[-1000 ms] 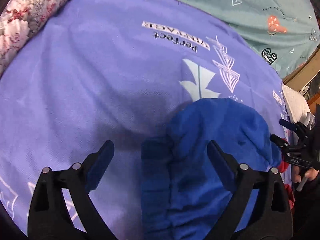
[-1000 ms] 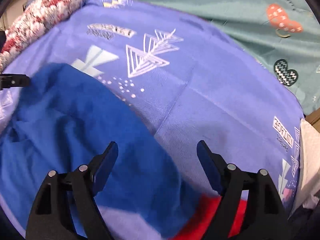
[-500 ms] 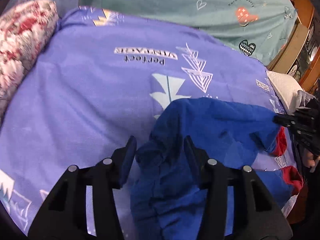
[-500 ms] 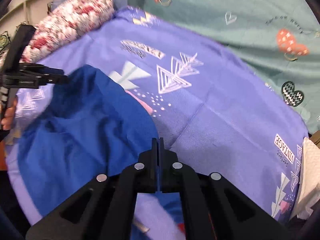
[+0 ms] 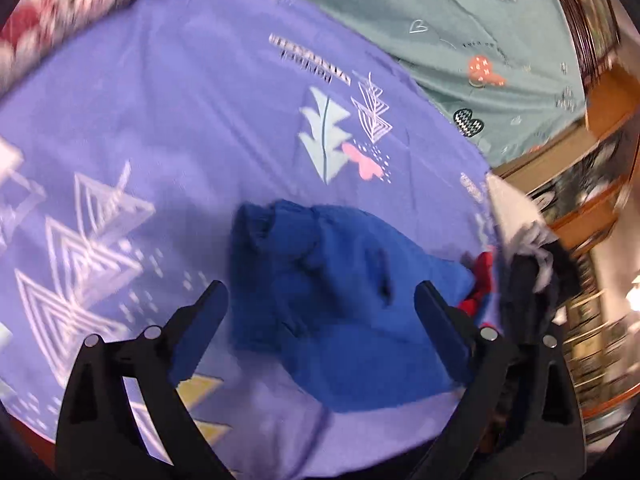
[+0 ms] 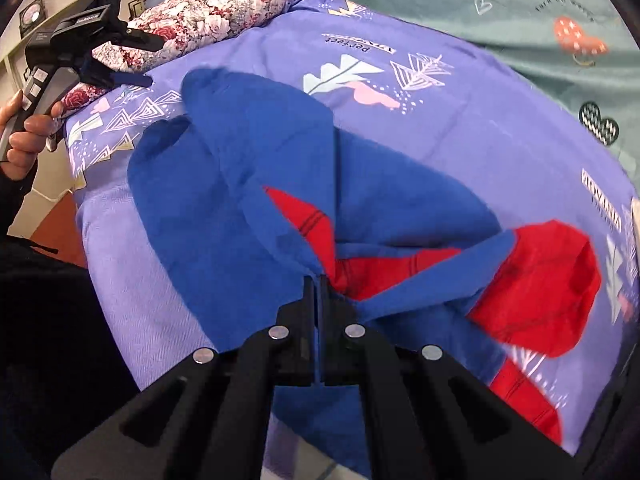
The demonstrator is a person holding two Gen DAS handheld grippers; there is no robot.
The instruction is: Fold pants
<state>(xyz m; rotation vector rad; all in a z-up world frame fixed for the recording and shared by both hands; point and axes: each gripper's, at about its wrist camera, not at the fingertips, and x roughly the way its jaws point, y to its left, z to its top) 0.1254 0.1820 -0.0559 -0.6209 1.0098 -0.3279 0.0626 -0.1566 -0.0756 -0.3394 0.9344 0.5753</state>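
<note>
— Right gripper (image 6: 319, 280) first: we had its jaws pinched tight on a bunched fold of the blue pants (image 6: 240, 184), cloth drawn up to the tips and red panels (image 6: 536, 288) fanning out to the right.

— And the left gripper (image 5: 320, 304)? We saw its jaws opening, spread wide above the pants (image 5: 340, 280) with nothing pressed between the pads; the cloth only lay beneath the gap.

— Where were the pants?

— On the purple printed bedspread (image 6: 480, 120), crumpled toward its near edge, blue side up, red showing at the right end. In the right wrist view we also caught the left gripper (image 6: 132, 56) off to the left, held by a hand (image 6: 24, 136), clear of the cloth.

— Around them?

— We noted a floral pillow (image 6: 216, 4) at the far left of the bedspread, a teal sheet with hearts (image 6: 480, 8) beyond it, and a heap of white and dark cloth (image 5: 528, 248) just beside the pants' red end. Wooden furniture (image 5: 600, 112) stood past that. We saw no containers.
</note>
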